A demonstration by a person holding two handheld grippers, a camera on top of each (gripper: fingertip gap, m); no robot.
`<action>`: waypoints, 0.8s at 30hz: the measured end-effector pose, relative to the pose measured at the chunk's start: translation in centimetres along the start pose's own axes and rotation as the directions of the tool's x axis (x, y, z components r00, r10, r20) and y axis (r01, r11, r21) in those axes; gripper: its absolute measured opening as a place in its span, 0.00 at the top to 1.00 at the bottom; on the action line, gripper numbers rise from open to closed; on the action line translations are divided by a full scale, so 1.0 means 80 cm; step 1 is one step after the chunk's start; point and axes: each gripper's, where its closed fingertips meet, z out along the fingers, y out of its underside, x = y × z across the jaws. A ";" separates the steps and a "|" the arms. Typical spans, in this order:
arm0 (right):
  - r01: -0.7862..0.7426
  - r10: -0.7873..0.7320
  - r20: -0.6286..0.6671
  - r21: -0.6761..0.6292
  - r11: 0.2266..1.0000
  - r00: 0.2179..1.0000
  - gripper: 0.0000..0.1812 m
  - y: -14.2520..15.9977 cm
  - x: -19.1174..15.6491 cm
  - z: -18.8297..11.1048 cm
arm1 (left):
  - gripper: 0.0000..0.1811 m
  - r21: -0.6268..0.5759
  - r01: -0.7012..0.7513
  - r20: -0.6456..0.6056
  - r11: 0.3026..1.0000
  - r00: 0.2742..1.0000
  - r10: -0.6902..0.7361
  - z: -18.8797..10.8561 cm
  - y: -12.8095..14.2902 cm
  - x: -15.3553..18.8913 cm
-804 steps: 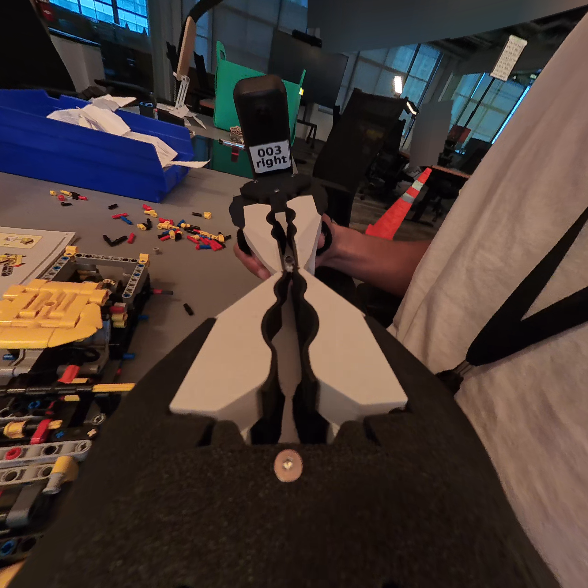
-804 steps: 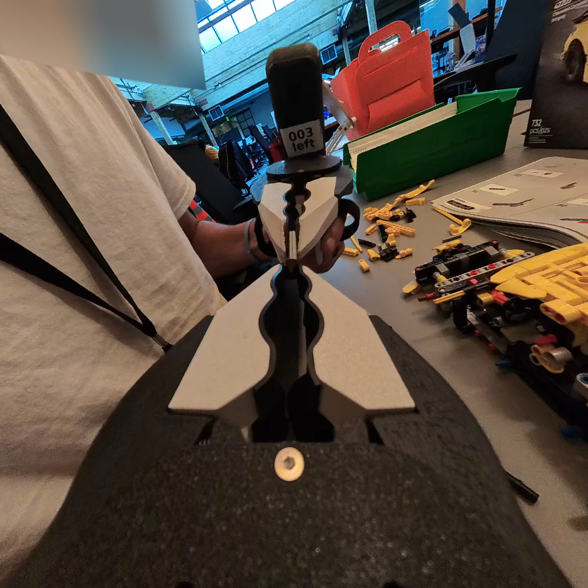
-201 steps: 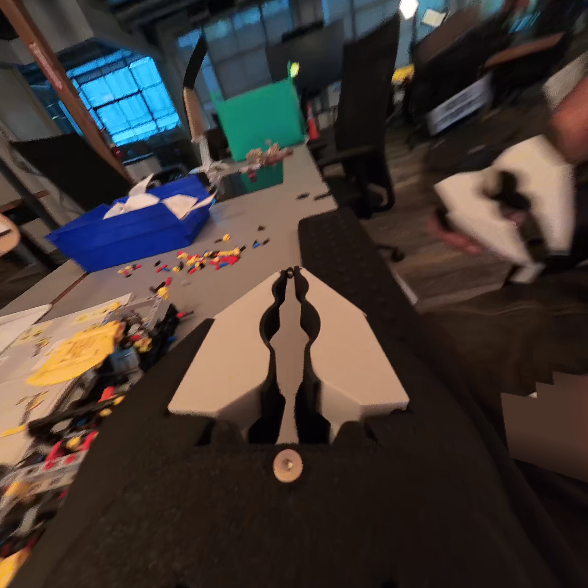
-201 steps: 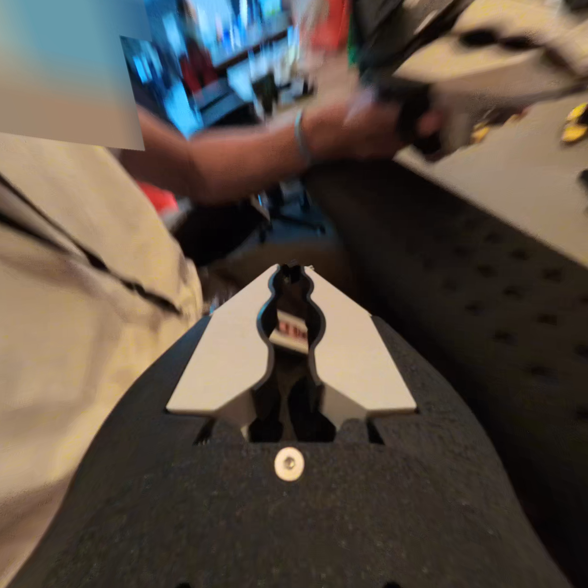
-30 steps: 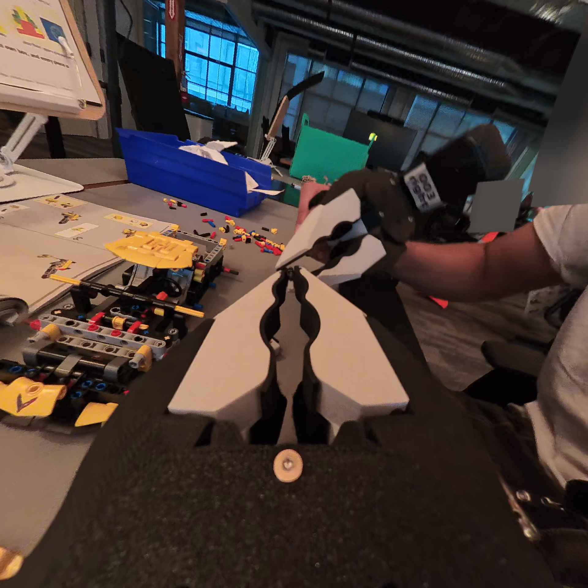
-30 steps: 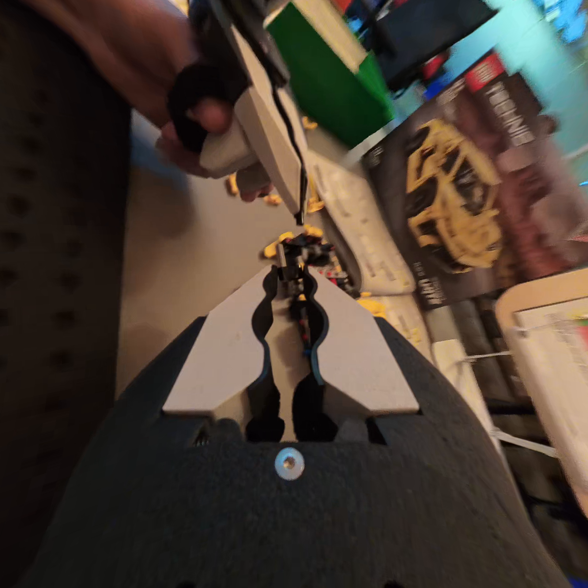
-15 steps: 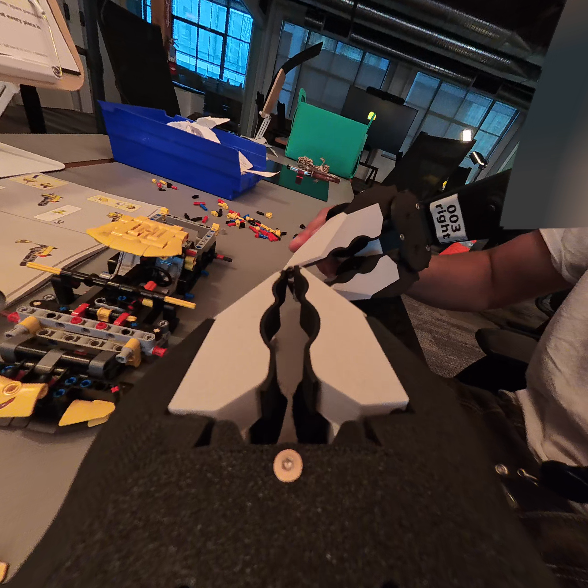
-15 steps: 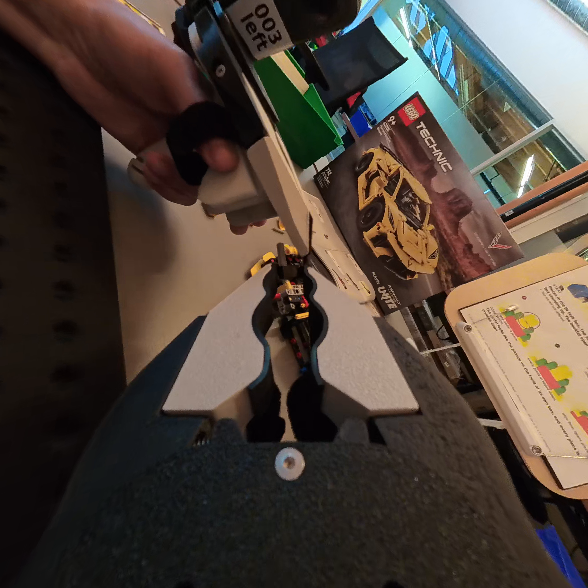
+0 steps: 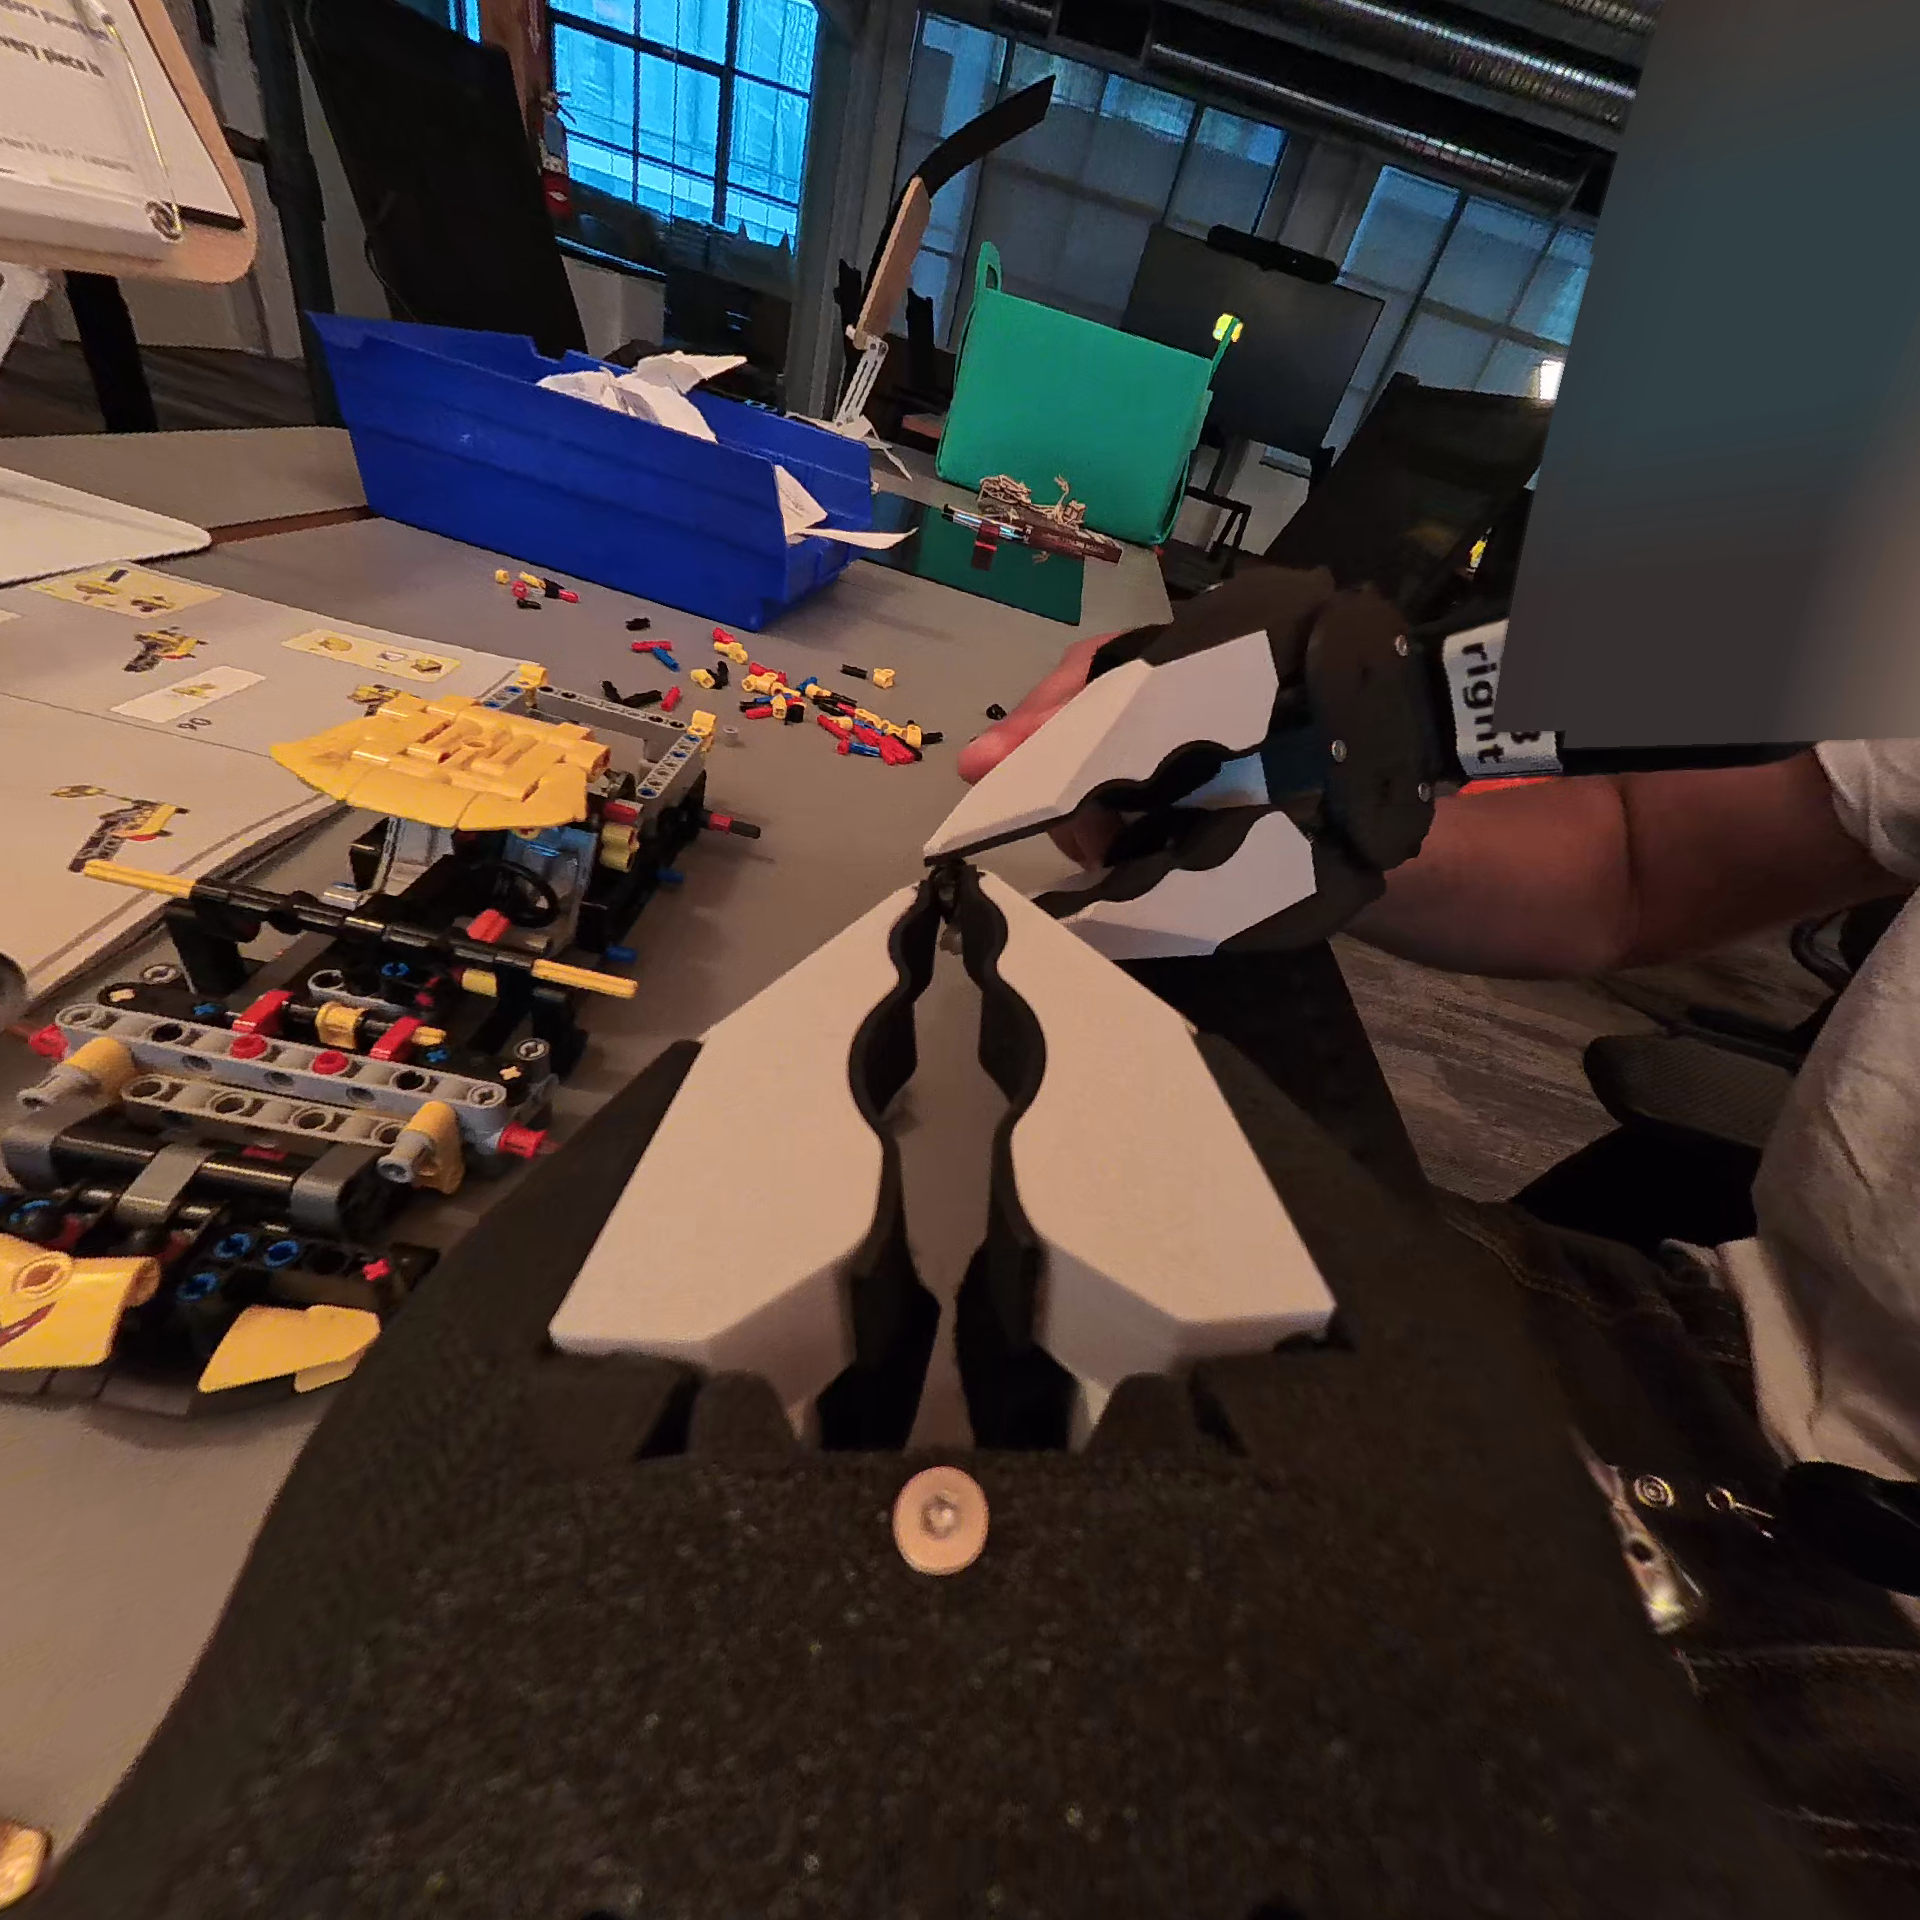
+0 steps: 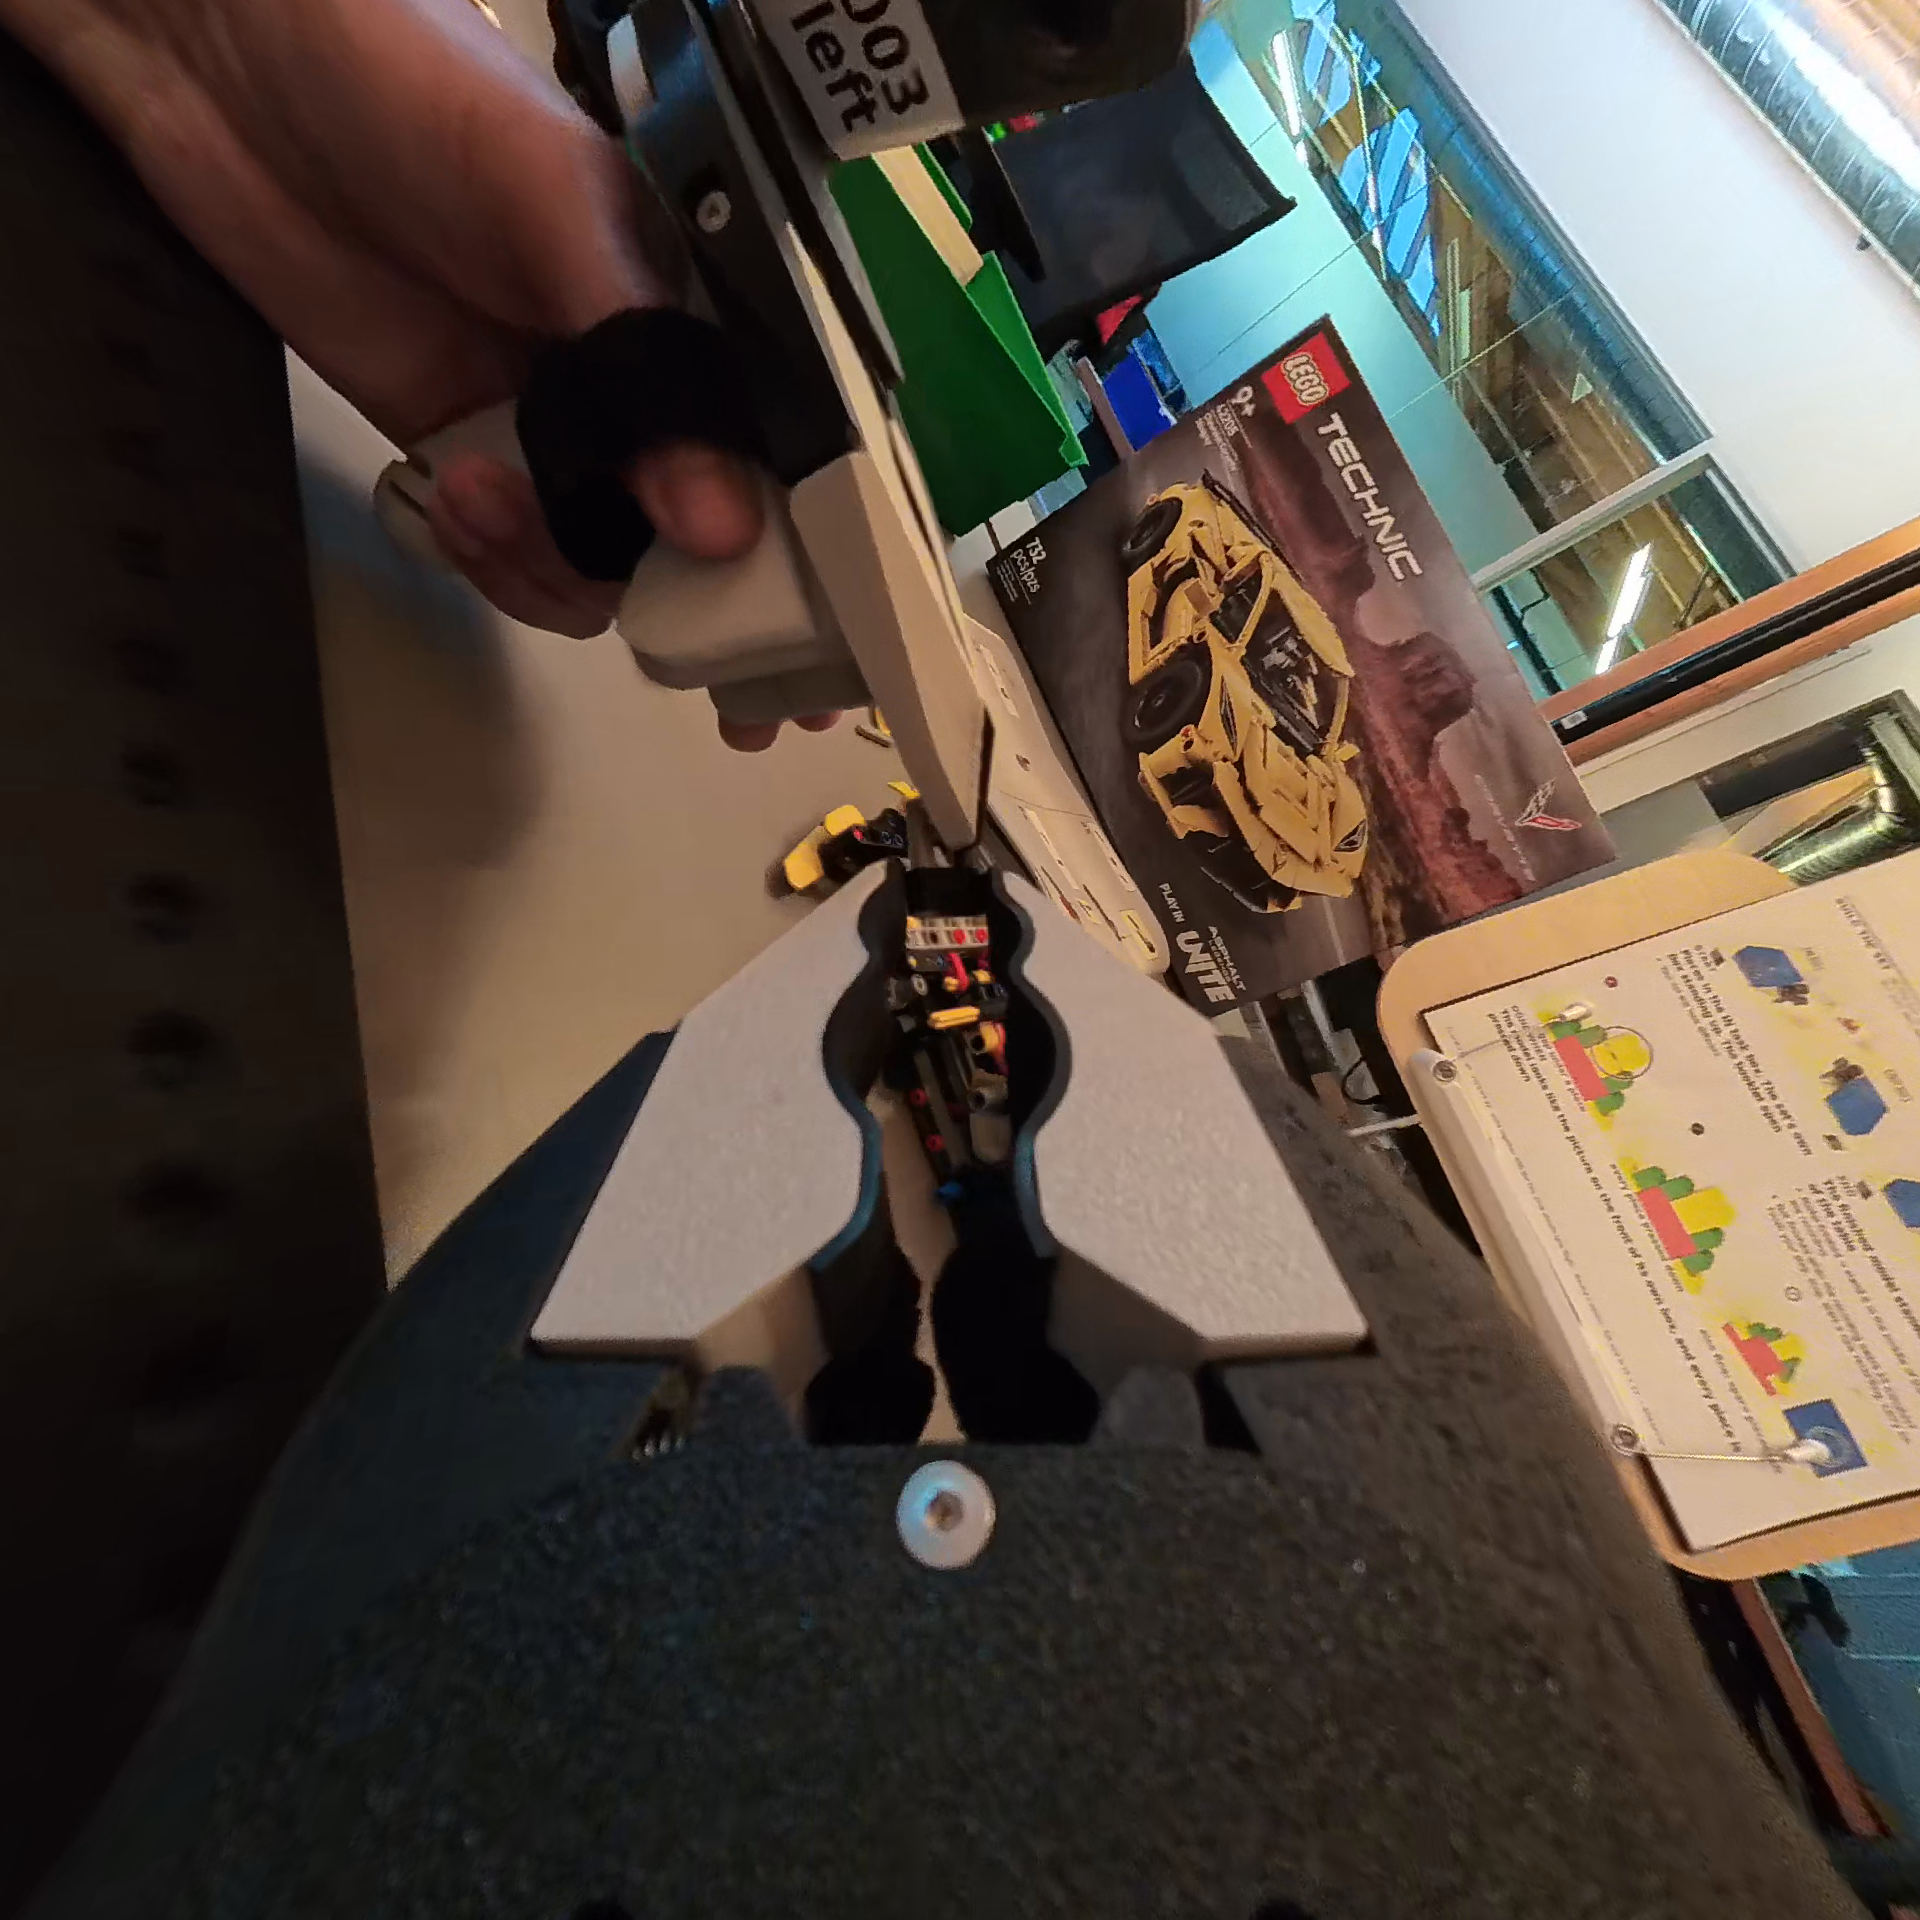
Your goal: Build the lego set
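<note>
Left gripper (image 9: pixel 943 896): jaws closed to the tips, pinching a tiny dark piece (image 9: pixel 943 881), too small to identify. Right gripper (image 9: pixel 940 850) comes in from the right side of the left wrist view, its tips meeting the left one's at that piece. In the right wrist view the right gripper's (image 10: pixel 951 871) tips sit a little apart with the left gripper's tip (image 10: pixel 961 821) wedged at the gap; can't tell whether it is clamped on anything.

Lego car chassis (image 9: pixel 343 966) sits on the grey table (image 9: pixel 831 904), left of both claws and apart from them: black and grey beams, red and blue pins, yellow body panel (image 9: pixel 447 758) on top. Loose yellow panels (image 9: pixel 281 1345) just in front of it. Instruction sheets (image 9: pixel 156 675) lie beyond it on the left.

Scattered small parts (image 9: pixel 810 707) further back, near a blue bin (image 9: pixel 582 488) stuffed with white paper. Green bag (image 9: pixel 1070 416) behind that.

Right wrist view: set box (image 10: pixel 1309 727) with yellow car artwork leans beyond the table; a clipboard (image 10: pixel 1683 1195) with coloured brick diagrams at right.
</note>
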 end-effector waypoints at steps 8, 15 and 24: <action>-0.023 0.023 0.008 0.045 0.999 1.000 0.92 -0.007 0.000 -0.005 | 0.98 0.024 0.185 -0.110 0.982 0.977 -0.181 -0.002 -0.003 0.006; -0.037 0.035 0.021 0.097 0.995 0.999 0.93 -0.018 -0.003 -0.010 | 0.98 0.012 0.267 -0.204 0.964 0.944 -0.259 -0.003 -0.004 0.017; -0.258 0.249 0.079 0.147 0.955 0.965 0.91 -0.017 0.004 -0.010 | 0.98 0.029 0.250 -0.190 0.968 0.952 -0.241 -0.004 -0.010 0.013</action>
